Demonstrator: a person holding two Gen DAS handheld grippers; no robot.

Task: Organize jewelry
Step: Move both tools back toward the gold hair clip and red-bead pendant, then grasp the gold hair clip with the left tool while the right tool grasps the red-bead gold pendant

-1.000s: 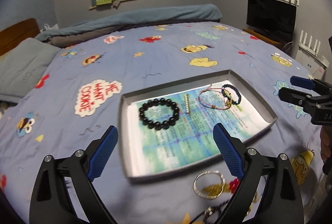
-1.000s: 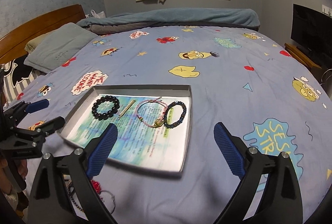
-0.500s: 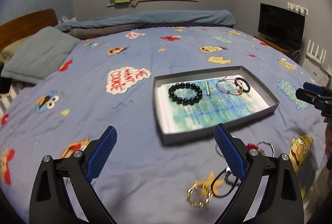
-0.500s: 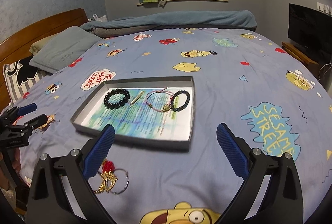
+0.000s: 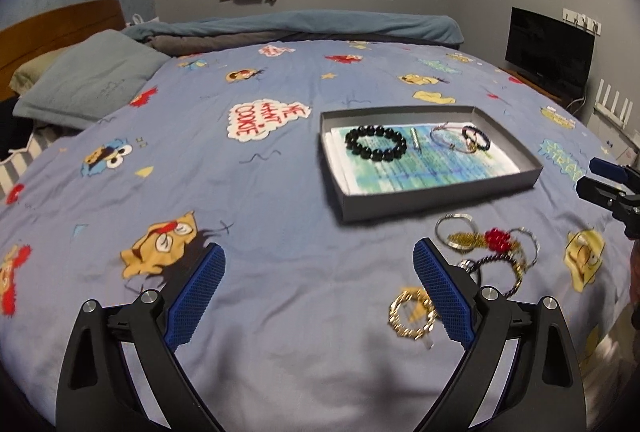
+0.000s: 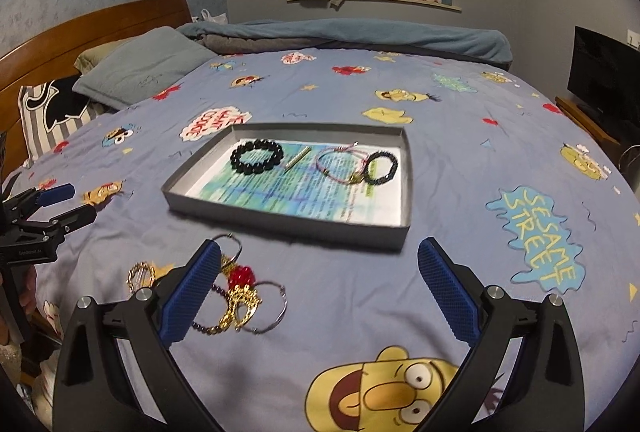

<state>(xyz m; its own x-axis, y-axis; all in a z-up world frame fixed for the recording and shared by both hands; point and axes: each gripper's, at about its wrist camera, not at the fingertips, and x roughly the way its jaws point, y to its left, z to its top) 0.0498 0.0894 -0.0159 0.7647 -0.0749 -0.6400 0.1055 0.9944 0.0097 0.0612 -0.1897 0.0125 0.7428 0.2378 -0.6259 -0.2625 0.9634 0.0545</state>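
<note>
Pillow point(image 6: 140, 72): grey-blue, lying at the far left against the wooden headboard point(image 6: 92, 28).
Bedspread point(image 6: 460, 136): blue with cartoon prints, covering the whole bed; everything below rests on it.
Left gripper point(image 5: 318, 290): hanging over the bedspread, blue pads spread wide with nothing between them; in the right wrist view it shows at the left edge point(image 6: 66, 202), also parted.
Gold chain bracelet point(image 5: 412, 314): loose on the bedspread, just beside the left gripper's right pad, outside the tray.
Loose pile point(image 6: 240, 284): thin silver hoops, a red beaded piece, gold bits and a dark beaded strand, tangled together on the bedspread just in front of the tray's near wall; not touching the tray as far as I can tell.
Tray point(image 6: 280, 222): shallow grey box, lined with a blue-green printed sheet, sitting mid-bed.
Black bead bracelet point(image 6: 257, 156): inside the tray, at its left end.
Small metal bar point(image 6: 297, 155): inside the tray, just right of the black beads, apart from them.
Pink cord bracelet point(image 6: 340, 162): inside the tray, right of the bar.
Dark bracelet point(image 6: 381, 168): inside the tray, touching or overlapping the pink cord's right side.
Right gripper point(image 6: 320, 292): poised above the bedspread near the tray, pads wide apart, holding nothing.
Television point(image 5: 548, 52): dark screen against the right wall.
</note>
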